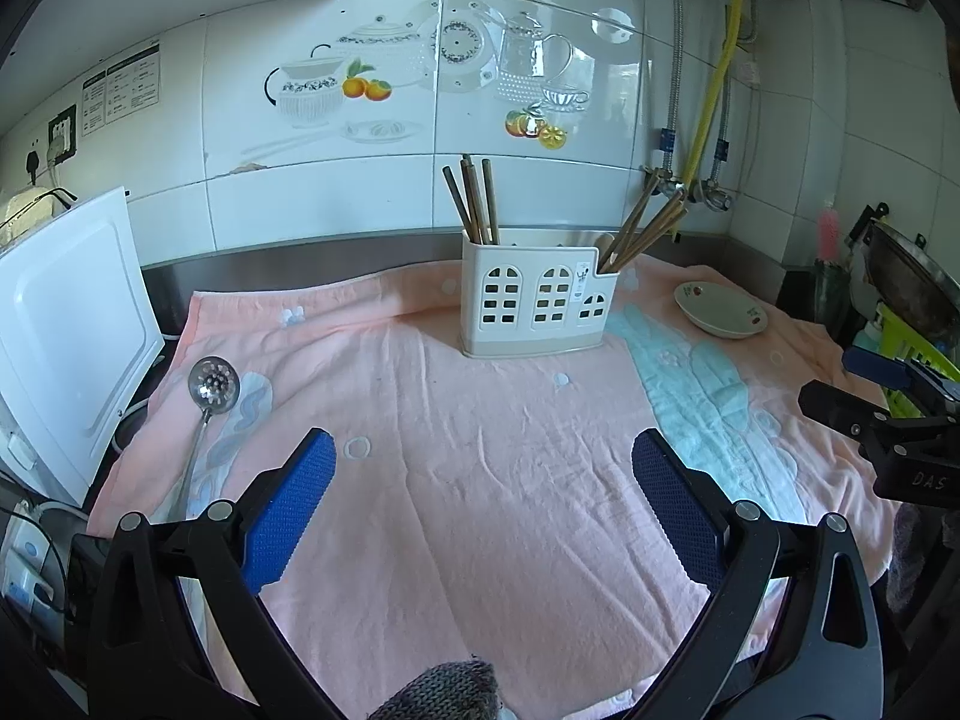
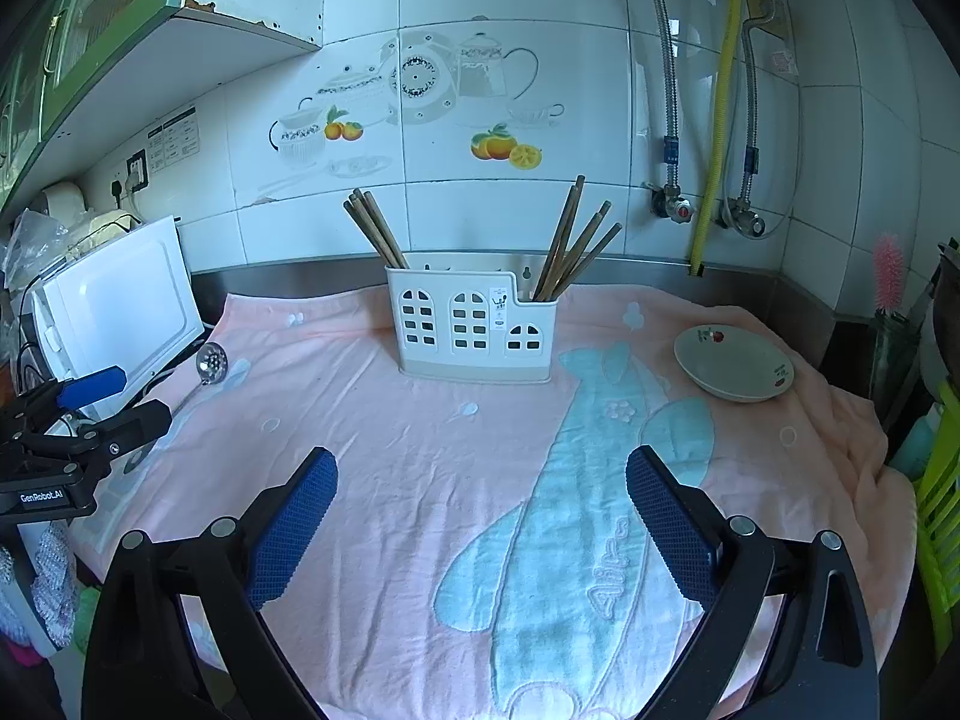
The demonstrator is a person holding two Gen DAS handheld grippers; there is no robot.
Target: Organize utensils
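A white utensil holder (image 1: 536,303) (image 2: 474,324) with window cut-outs stands at the back of a pink towel (image 1: 480,468) (image 2: 420,450). Brown chopsticks stand in its left compartment (image 1: 474,201) (image 2: 372,228) and its right compartment (image 1: 645,234) (image 2: 576,240). A metal slotted spoon (image 1: 210,396) (image 2: 210,363) lies on the towel's left side. My left gripper (image 1: 483,450) is open and empty above the towel, right of the spoon. My right gripper (image 2: 480,462) is open and empty in front of the holder.
A shallow white dish (image 1: 720,309) (image 2: 735,363) sits on the towel at the right. A white appliance (image 1: 66,324) (image 2: 120,300) stands at the left. A wok (image 1: 912,276) and green rack (image 2: 942,504) are at the right edge. Pipes (image 2: 720,120) run down the tiled wall.
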